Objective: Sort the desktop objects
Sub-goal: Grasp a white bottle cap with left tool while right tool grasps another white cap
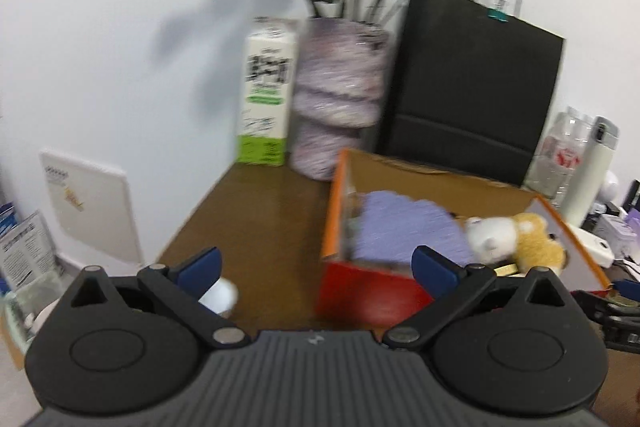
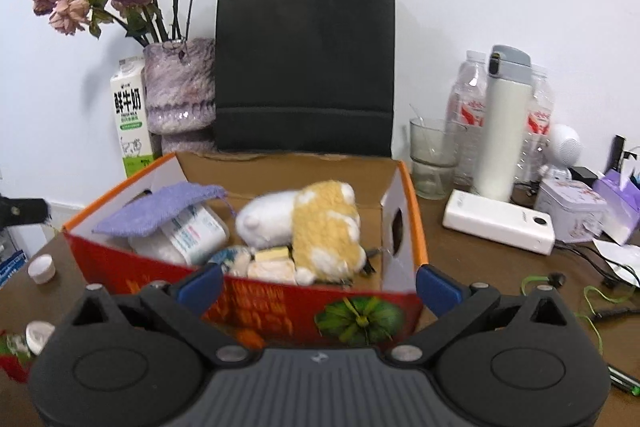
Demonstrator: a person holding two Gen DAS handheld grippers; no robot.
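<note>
An open red and orange cardboard box [image 2: 280, 311] stands on the brown desk; it also shows in the left wrist view [image 1: 360, 291]. Inside lie a purple knitted cloth [image 2: 160, 207], a white and yellow plush toy [image 2: 316, 223], a white jar [image 2: 192, 235] and small packets. My right gripper [image 2: 318, 287] is open and empty, just in front of the box's near wall. My left gripper [image 1: 318, 267] is open and empty, left of the box, with a small white cap [image 1: 220, 295] beside its left finger. The cap also shows in the right wrist view [image 2: 41, 267].
Behind the box stand a black paper bag [image 2: 304, 67], a purple vase of dried roses [image 2: 180, 91] and a milk carton [image 2: 130, 115]. To the right are a glass [image 2: 432, 155], a white flask [image 2: 504, 123], plastic bottles, a white power bank [image 2: 500, 221], a tin, tissues and cables.
</note>
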